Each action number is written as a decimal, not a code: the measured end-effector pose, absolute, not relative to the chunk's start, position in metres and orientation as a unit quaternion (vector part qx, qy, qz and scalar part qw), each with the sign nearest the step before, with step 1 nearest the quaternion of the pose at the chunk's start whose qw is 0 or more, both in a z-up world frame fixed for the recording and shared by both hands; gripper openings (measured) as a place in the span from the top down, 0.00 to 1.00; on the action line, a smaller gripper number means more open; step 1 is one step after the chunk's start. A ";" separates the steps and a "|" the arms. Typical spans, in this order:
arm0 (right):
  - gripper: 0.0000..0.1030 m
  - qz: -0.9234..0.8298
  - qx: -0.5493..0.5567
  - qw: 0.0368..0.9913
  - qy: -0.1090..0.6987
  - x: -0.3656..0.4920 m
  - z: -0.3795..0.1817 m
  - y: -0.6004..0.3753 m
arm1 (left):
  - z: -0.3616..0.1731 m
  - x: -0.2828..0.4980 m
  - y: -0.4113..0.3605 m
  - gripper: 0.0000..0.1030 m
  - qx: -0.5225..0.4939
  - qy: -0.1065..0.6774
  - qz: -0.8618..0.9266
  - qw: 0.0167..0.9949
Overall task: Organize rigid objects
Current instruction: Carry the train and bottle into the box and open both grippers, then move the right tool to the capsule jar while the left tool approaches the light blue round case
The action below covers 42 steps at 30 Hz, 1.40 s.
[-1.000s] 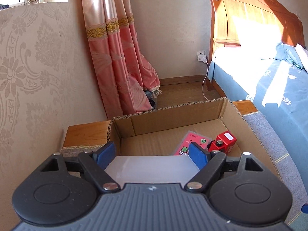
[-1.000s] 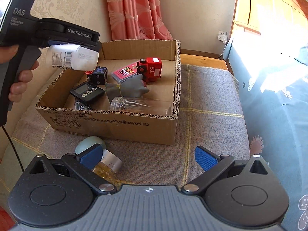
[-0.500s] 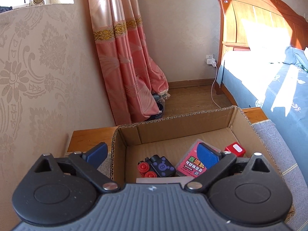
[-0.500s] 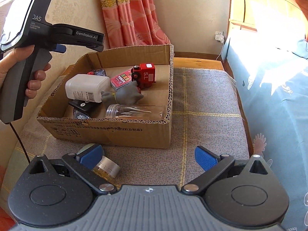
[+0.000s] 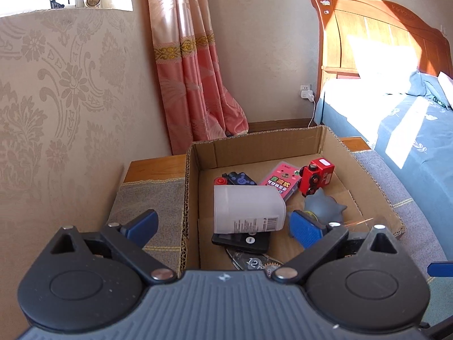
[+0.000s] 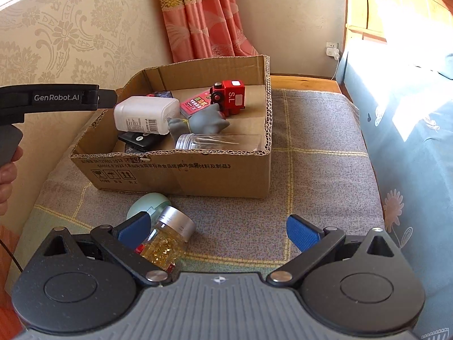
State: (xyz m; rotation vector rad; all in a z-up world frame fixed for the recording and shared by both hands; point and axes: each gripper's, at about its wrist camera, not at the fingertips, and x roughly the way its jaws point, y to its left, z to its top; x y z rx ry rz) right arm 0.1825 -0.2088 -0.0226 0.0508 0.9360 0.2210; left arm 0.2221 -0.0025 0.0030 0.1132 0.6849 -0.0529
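Capsule jar [image 6: 167, 242] on blanket [image 6: 311, 170] at 10 o'clock of right claw [image 6: 218, 229], pads apart, empty; cap toward 1 o'clock. Left claw [image 5: 223, 226] apart, empty, at box [image 6: 198, 170]; right nearer.

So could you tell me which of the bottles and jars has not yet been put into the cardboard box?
The silver-capped jar of golden capsules, lying on the blanket by the right gripper. The white bottle and clear jar already lie inside the cardboard box.

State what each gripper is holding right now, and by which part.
Nothing. The left gripper is open, the white bottle lying free in the box; the right gripper is open too.
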 end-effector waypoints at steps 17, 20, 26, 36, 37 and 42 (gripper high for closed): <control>0.00 0.249 -0.149 0.848 0.445 0.135 -0.056 -0.155 | -0.051 0.154 0.049 0.04 0.005 0.389 -0.002 0.921; 0.00 0.243 -0.199 0.843 0.436 0.131 -0.066 -0.152 | -0.053 0.154 0.051 0.04 -0.002 0.392 -0.005 0.920; 0.00 0.249 -0.250 0.838 0.416 0.141 -0.074 -0.151 | -0.057 0.156 0.055 0.04 -0.013 0.397 -0.009 0.918; 0.00 0.315 -0.272 0.814 0.405 0.173 -0.075 -0.137 | -0.064 0.158 0.051 0.04 -0.016 0.409 -0.017 0.912; 0.00 0.318 -0.265 0.813 0.409 0.176 -0.075 -0.137 | -0.064 0.159 0.051 0.04 -0.016 0.410 -0.016 0.912; 0.00 0.326 -0.221 0.816 0.424 0.184 -0.071 -0.139 | -0.066 0.164 0.047 0.04 -0.011 0.414 -0.019 0.910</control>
